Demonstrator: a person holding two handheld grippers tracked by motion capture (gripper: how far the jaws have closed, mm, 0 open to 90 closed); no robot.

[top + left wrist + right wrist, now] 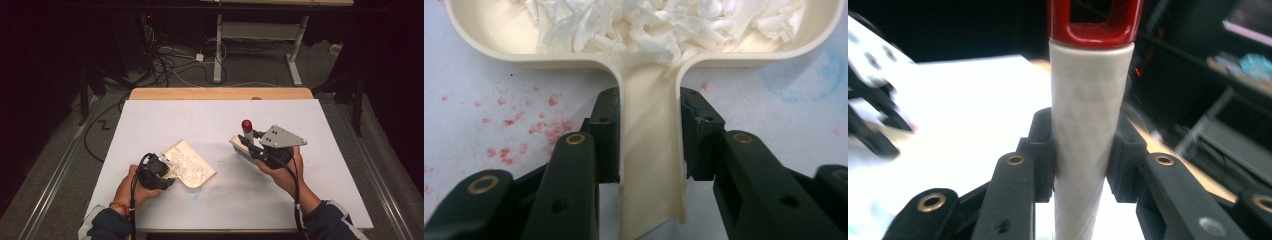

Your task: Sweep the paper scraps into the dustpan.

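at the 7 o'clock part of the white table (310,150), the left gripper (167,176) is clamped on the handle of the cream dustpan (197,172); the left gripper view shows both jaws pressed against the handle sides. the pan lies flat on the table, its mouth pointing toward 1 o'clock.

contents: the pan holds a loose heap of white paper shreds (664,22), gathered toward the rear wall next to the handle root. a few shreds sit at the throat of the handle. no shreds are visible on the table surface around the pan in the high view, so the sweeping stage is judged complete or nearly so.

at 4 o'clock of the table centre, the right gripper (250,142) is closed on the white handle of the hand brush (245,145). the brush is held clear of the pan, well apart from it, with the red cap (247,125) of the handle pointing up and the bristles facing the table.

remaining, as a judgement: lift the loaded pan level, carry it to a disposal point, and set the brush down. faint pink and blue stains (524,125) on the table are marks, not debris.
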